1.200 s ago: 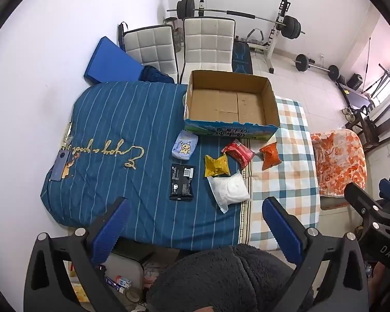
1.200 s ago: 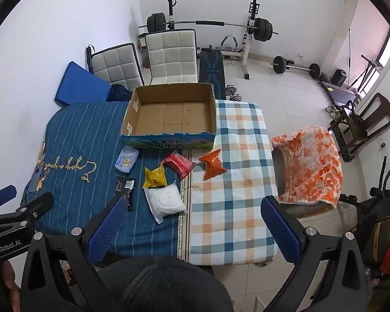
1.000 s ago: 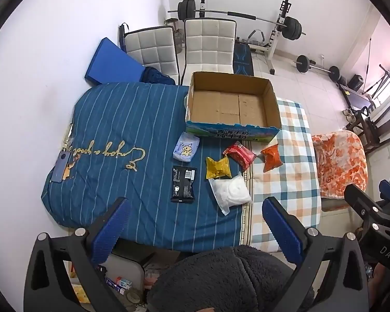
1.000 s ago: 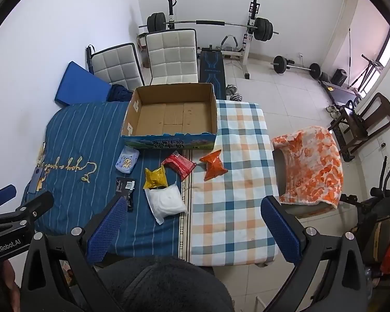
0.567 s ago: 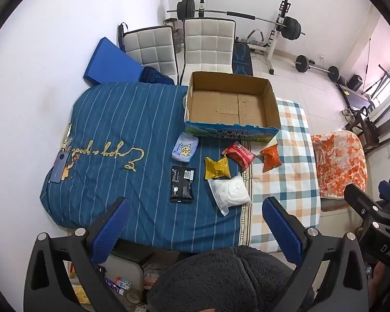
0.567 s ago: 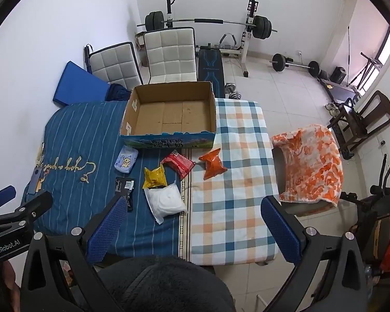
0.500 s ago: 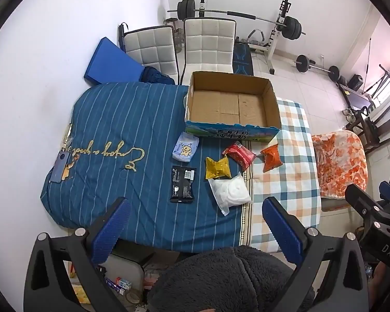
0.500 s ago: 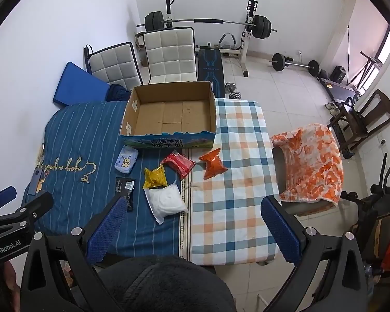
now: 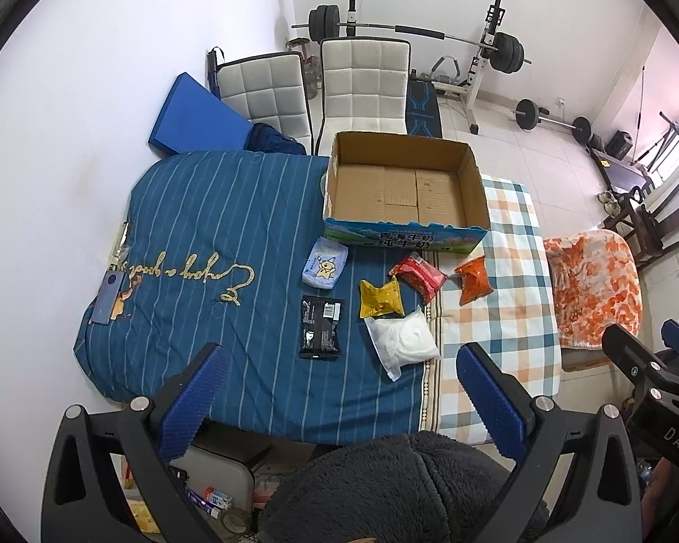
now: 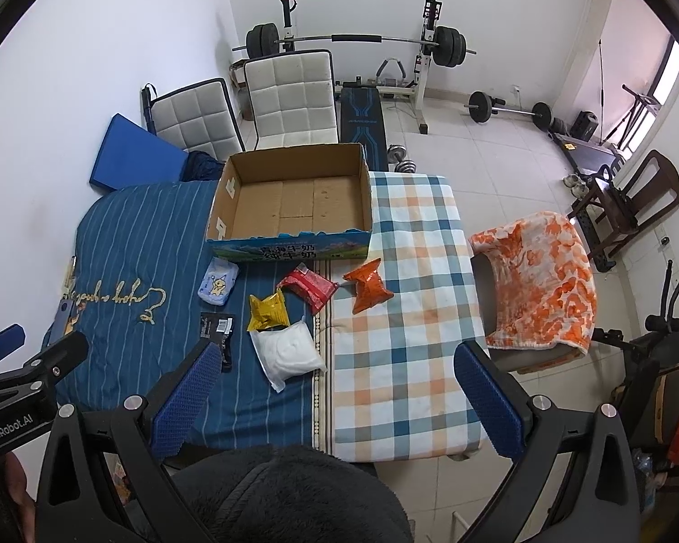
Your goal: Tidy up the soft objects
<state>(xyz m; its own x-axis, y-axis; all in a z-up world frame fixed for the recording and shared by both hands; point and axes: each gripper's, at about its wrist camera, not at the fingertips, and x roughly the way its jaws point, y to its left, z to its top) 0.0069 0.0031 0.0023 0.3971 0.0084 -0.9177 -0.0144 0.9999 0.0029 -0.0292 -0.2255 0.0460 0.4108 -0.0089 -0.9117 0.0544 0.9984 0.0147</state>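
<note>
Several soft packets lie on the bed in front of an empty cardboard box: a pale blue pack, a black packet, a yellow packet, a red packet, an orange packet and a white pouch. My left gripper and right gripper hover high above the bed's near edge. Both are open and hold nothing.
A blue striped blanket and a checked sheet cover the bed. A phone lies at the left edge. White chairs, a blue mat, a barbell rack and an orange-draped chair surround it.
</note>
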